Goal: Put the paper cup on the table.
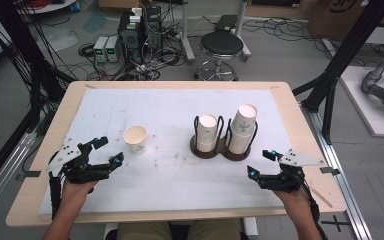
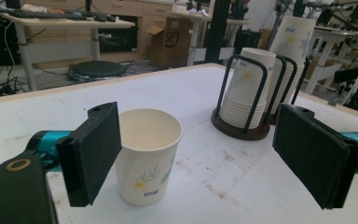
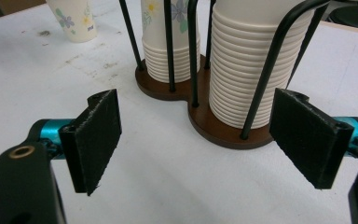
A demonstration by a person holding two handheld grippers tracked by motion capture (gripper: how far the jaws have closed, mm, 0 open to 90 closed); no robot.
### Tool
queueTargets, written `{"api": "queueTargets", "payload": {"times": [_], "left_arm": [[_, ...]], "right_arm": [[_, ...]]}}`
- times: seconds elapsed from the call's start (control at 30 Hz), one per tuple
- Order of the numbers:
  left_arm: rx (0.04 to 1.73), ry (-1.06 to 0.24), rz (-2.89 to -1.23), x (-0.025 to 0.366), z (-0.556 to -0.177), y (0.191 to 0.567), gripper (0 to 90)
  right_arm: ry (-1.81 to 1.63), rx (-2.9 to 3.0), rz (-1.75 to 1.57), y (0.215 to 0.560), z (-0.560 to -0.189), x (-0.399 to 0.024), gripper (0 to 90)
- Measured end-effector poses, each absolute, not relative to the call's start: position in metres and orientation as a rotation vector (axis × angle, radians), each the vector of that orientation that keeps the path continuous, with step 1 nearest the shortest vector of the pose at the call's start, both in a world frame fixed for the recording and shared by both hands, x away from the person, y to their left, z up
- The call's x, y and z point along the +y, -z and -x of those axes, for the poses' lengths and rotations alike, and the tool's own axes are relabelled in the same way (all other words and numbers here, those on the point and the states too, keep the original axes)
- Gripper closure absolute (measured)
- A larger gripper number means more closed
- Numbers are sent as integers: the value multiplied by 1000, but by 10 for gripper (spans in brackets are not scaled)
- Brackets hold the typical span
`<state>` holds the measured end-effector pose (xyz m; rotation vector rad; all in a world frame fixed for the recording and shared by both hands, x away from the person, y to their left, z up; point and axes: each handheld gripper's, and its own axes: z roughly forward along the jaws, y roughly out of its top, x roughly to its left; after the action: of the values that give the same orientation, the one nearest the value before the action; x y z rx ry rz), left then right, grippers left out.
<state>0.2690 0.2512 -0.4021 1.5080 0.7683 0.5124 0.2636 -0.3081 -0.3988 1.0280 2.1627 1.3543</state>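
A single paper cup [image 1: 135,139] with a flower print stands upright on the white mat, left of centre. My left gripper [image 1: 108,151] is open just short of it. In the left gripper view the cup [image 2: 149,154] stands beside the left pad [image 2: 91,154], which does not press on it. A brown two-slot wire holder [image 1: 219,148] carries a shorter cup stack [image 1: 207,131] and a taller one [image 1: 243,127]. My right gripper [image 1: 261,162] is open near the table's front right, its jaws toward the holder [image 3: 214,126], nothing between them.
The white mat [image 1: 170,185] covers most of the wooden table [image 1: 30,200]. Beyond the far edge stand a black stool [image 1: 221,46] and computer boxes with cables [image 1: 135,30]. Black frame posts [image 1: 347,50] rise at both sides.
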Motion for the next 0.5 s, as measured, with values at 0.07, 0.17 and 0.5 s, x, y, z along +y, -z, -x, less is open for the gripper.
{"api": "queueTargets", "payload": {"times": [0.07,0.17,0.5], "left_arm": [[770,-514,-1503,252,-268,402,154],[772,-516,-1511,253,-267,404,154],[778,-522,-1518,253,-268,407,154]], "right_arm": [[-1356,2157,-1028,399,-264,-308,177],[-1356,2152,-1027,398,-263,-306,177],[-1348,2155,-1027,399,-265,-306,177]]}}
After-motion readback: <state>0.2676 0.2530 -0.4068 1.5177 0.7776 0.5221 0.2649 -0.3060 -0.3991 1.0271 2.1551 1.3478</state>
